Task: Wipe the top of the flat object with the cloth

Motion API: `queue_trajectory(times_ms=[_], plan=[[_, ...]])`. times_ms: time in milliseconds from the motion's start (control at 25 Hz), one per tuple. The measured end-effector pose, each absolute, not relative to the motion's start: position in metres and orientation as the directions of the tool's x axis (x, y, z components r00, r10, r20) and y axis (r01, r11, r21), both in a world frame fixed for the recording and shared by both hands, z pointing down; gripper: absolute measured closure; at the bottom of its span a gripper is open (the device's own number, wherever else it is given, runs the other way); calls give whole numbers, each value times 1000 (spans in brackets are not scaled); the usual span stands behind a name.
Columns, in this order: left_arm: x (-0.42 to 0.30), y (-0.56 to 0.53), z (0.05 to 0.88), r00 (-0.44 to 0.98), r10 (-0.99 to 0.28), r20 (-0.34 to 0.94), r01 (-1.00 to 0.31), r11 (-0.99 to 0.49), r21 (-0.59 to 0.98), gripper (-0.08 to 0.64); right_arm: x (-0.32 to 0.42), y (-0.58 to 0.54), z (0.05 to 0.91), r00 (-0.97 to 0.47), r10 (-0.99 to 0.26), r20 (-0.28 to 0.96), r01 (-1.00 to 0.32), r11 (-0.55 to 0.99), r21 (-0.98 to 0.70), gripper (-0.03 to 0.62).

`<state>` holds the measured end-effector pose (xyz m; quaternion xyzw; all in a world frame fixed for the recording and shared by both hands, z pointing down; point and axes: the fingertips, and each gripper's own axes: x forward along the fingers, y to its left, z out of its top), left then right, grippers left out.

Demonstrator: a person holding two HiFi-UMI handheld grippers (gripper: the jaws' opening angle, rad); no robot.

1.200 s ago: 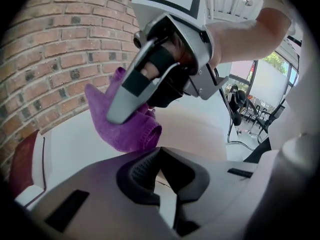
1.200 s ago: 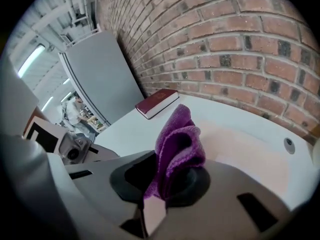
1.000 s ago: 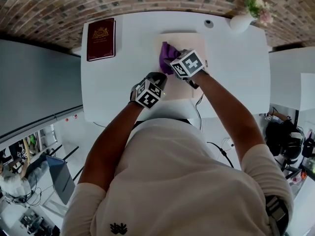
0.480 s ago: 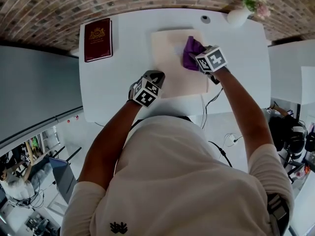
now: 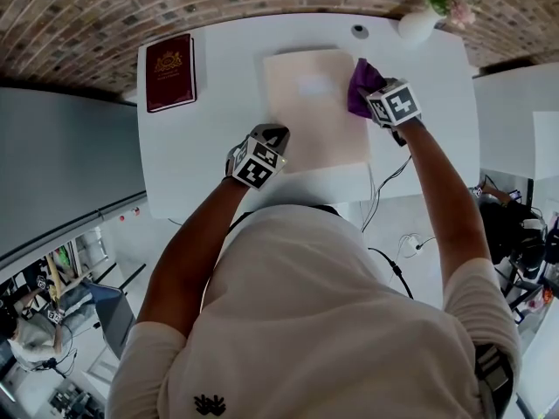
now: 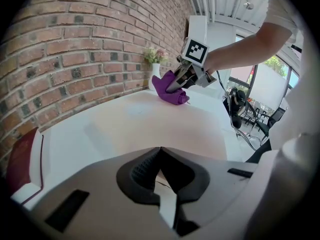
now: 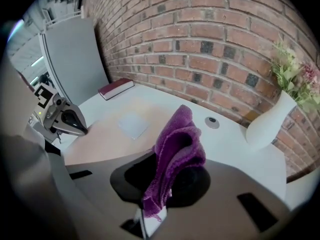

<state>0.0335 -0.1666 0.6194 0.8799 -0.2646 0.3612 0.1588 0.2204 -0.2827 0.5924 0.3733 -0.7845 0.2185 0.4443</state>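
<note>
Right claw: my right claw (image 5: 370,94) is shut tight on the purple cloth (image 5: 361,78). A fold of the cloth sticks out past the jaws.
Left claw: my left claw (image 5: 272,135) is closed, with nothing between the jaws that I can see. Its tip sits at the board's 8 o'clock edge. I think it is there to keep the board from moving.
Where the cloth is: right at the 2 o'clock edge of the tan board (image 5: 313,116), partly over the white table (image 5: 218,112).
What could go wrong, one: the cloth could slide off the edge. Then I would be wiping the table and not the board.
What could go wrong, two: the white vase (image 5: 416,26) with flowers stands near, at 1 o'clock from the cloth. If I push too far that way I could tip it over.
What could go wrong, three: if my left claw lifts, the board could slip along the smooth table when I rub.
What could go wrong, four: I hold only a bunch of the cloth, so a hard rub could pull it loose.
Not wiped yet, I think: most of the board lies toward 9 o'clock from the cloth, with a pale square patch (image 5: 314,85) in the far half.
Claws: two.
Cloths: one.
Boards: one.
Books: one, dark red book (image 5: 170,71), at 10 o'clock on the table.
Vases: one.
Little round things: one small grey disc (image 5: 359,31), at 12 o'clock.
Wires: one thin wire (image 5: 377,190), hanging off the table at 5 o'clock.
</note>
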Motion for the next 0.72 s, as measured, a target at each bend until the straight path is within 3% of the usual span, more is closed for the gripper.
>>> queue_trajectory(times_ms=[280,720], plan=[[33,-166,618,609,-348,713,-578,-810,98,535,162,-259,556,-433,-385,815,-725,686,-61,515],[32,-164,616,637,-386,667,-558,-828,52,535,30,-214,563,-610,-227,759,-587,773,-240,515]])
